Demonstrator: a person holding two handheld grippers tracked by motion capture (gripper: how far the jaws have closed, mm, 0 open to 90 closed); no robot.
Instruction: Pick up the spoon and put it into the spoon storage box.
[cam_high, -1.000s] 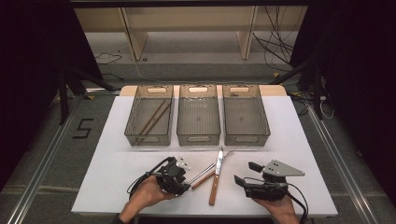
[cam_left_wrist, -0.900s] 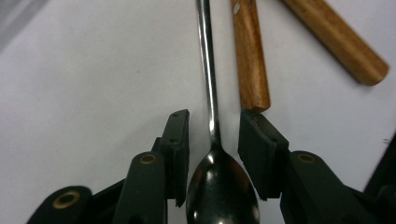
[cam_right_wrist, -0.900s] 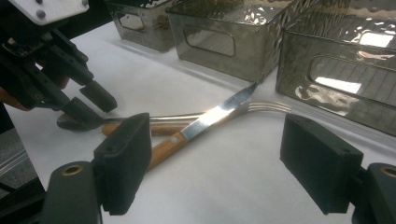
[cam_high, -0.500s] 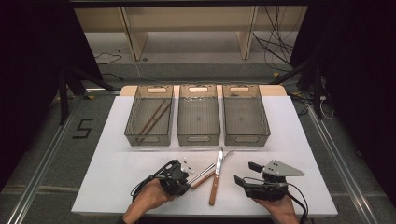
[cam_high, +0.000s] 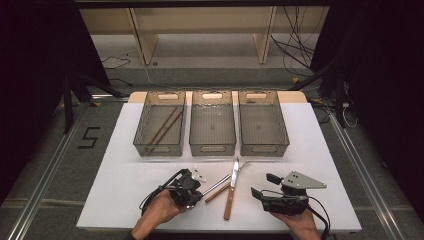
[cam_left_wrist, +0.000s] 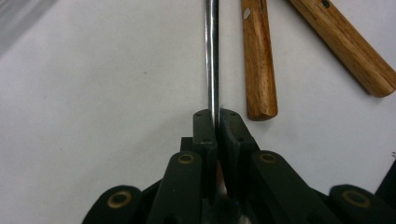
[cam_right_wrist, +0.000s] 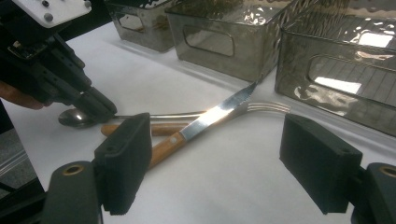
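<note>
Spoon (cam_right_wrist: 74, 117) lies flat on the white counter (cam_high: 125, 175), its bowl toward the person and its thin metal stem (cam_left_wrist: 211, 51) running away between the black fingers (cam_left_wrist: 204, 133) of the left gripper (cam_left_wrist: 214, 116). Those fingers have just been closing and now pinch the stem from both sides, low over the counter, near where the stem meets the bowl. In the high view the left gripper (cam_high: 187, 189) sits at the near edge, in the person's left hand (cam_high: 157, 215).

Just beside the stem lie two wooden handles: the shorter one (cam_left_wrist: 258, 60) runs almost parallel to it, and the knife (cam_high: 231, 187) crosses over with its blade pointing toward the bins. Fork tines (cam_right_wrist: 268, 107) show past the knife blade.

Farther right, the right gripper (cam_high: 280, 197) rests at the near edge with its fingers (cam_right_wrist: 126, 158) wide apart and nothing between them.

Beyond the cutlery stand three clear bins in a row; the left bin (cam_high: 161, 123) holds brown chopsticks (cam_high: 162, 127).
</note>
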